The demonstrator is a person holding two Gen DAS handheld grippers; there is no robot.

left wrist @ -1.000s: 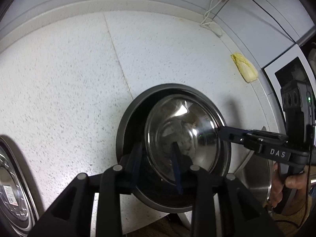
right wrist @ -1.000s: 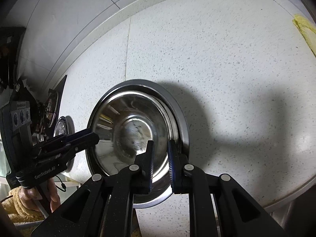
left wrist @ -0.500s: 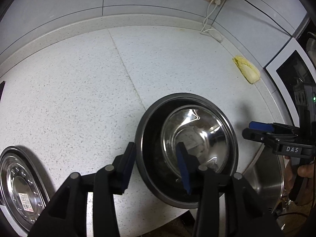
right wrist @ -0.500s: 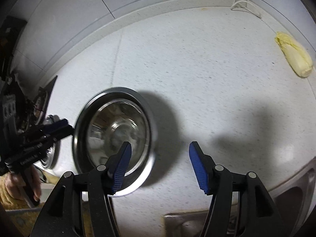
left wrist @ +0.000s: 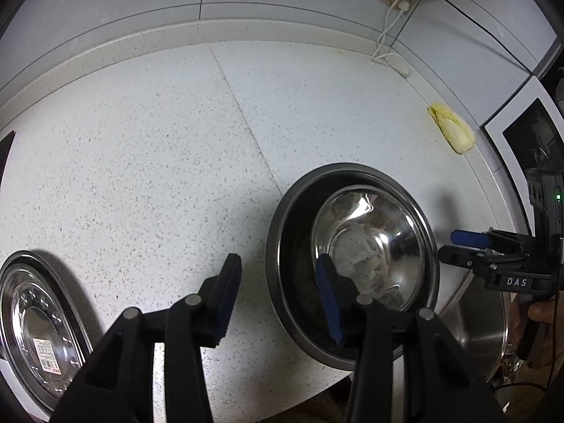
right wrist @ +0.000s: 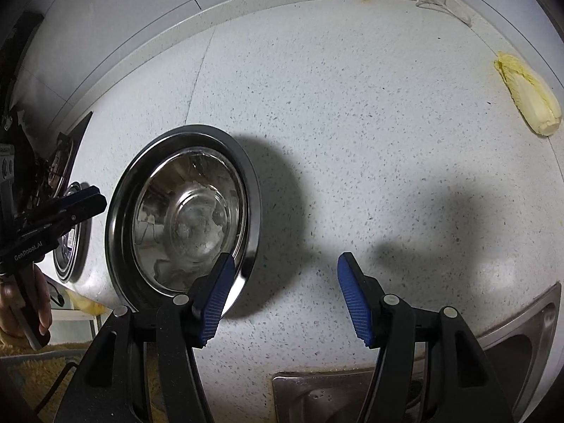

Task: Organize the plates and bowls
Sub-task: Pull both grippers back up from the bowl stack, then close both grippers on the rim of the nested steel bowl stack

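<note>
Left wrist view: steel bowl (left wrist: 370, 250) nested in larger dark bowl (left wrist: 282, 264) near counter (left wrist: 141, 141) front edge. Left gripper (left wrist: 278, 292) released, straddling the dark rim without pinching. Right gripper (right wrist: 282, 296) released over bare counter beside the bowls. Steel plate (left wrist: 31, 331) far left.

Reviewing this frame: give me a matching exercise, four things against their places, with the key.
Things:
1. small steel bowl
2. cabbage leaf
3. steel plate
4. sink

Places:
A. lying alone by the back wall
B. nested inside the larger bowl
C. set into the counter, near edge
D. on the counter's left end, sticker on it

Pairs: 1-B, 2-A, 3-D, 4-C
</note>
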